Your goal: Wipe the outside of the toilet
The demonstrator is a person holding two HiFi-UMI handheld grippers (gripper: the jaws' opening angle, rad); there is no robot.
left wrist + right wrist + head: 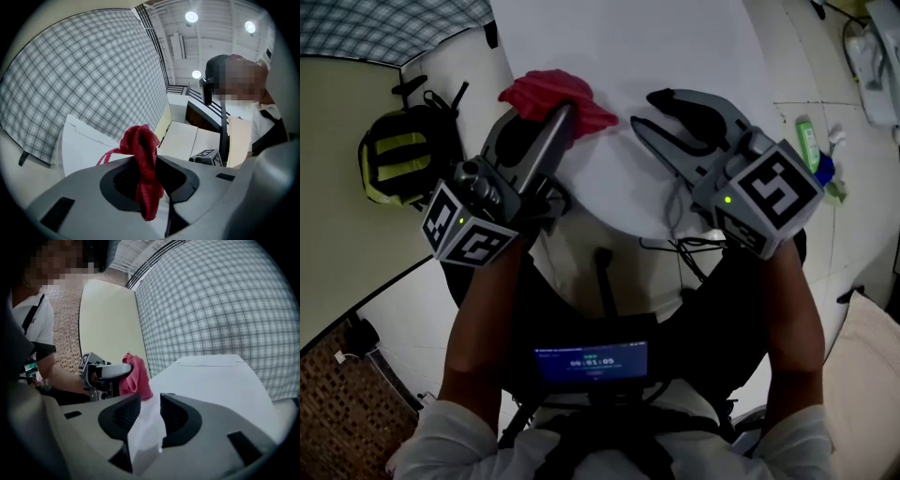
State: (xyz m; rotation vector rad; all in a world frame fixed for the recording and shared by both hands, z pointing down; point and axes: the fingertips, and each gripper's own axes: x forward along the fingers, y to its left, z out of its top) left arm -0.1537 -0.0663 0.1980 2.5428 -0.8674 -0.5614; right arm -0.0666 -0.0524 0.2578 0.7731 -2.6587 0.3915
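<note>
Over the toilet (614, 183), left claw (565, 117) grips cloth (546, 92).

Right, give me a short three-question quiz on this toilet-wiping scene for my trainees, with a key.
1. True or false: the right gripper has its jaws apart with nothing between them.
2. The left gripper is shut on: A a sponge, B a red cloth, C a bottle?
3. What colours is the bag on the floor beside the toilet?
Key: 1 true; 2 B; 3 yellow and black.
</note>
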